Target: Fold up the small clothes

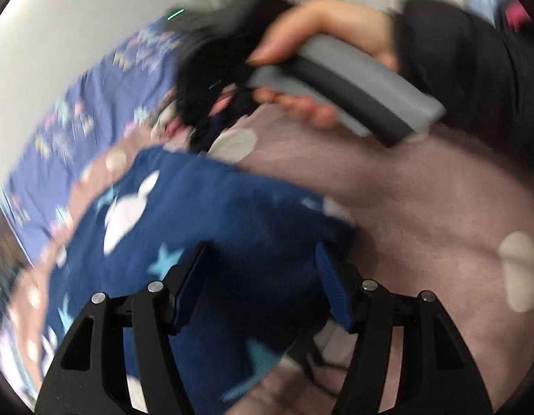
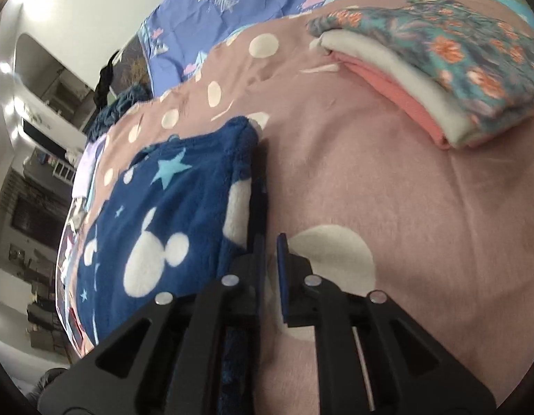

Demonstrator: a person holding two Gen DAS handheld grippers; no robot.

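A dark blue fleece garment (image 1: pixel 197 214) with white mouse heads and pale blue stars lies on the pink spotted bedcover (image 1: pixel 405 200). My left gripper (image 1: pixel 260 252) hangs just over its near part with the jaws wide apart; the fleece shows between them and the pads do not press it. The same garment (image 2: pixel 170 214) appears in the right wrist view. My right gripper (image 2: pixel 270 242) sits along its right edge, jaws drawn to a narrow slit with only bedcover (image 2: pixel 370 173) showing through. The left view is blurred and shows the right gripper (image 1: pixel 201 131) held by a hand (image 1: pixel 318 27).
A stack of folded clothes (image 2: pixel 440 69), floral on top, then white and pink, sits at the far right of the bed. A blue patterned sheet (image 2: pixel 232 17) lies beyond the bedcover. The bed's left edge drops to a room with shelves (image 2: pixel 35 207). A black sleeve (image 1: pixel 474 69) fills the upper right.
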